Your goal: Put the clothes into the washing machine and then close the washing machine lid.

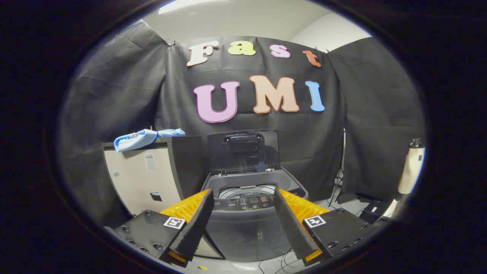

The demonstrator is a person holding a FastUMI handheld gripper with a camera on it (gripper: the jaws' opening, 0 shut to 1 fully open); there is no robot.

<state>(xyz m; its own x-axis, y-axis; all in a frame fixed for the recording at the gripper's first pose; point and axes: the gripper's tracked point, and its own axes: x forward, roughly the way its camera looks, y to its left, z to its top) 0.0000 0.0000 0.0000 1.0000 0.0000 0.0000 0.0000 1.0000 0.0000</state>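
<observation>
A grey top-loading washing machine (pixel 247 213) stands straight ahead, seen between my two fingers. Its dark lid (pixel 243 152) is raised upright at the back, and the drum opening (pixel 246 191) shows below it. A light blue piece of clothing (pixel 146 138) lies on top of a cabinet (pixel 152 179) just left of the machine, well beyond my left finger. My gripper (pixel 241 207) is open with nothing between its fingers, some way short of the machine.
The cabinet has a pale front and a dark side panel that stands close against the washer. A cream-coloured upright object (pixel 411 167) stands far right. Cables (pixel 281 262) trail on the floor before the machine, and a dark box (pixel 371 211) lies at the right.
</observation>
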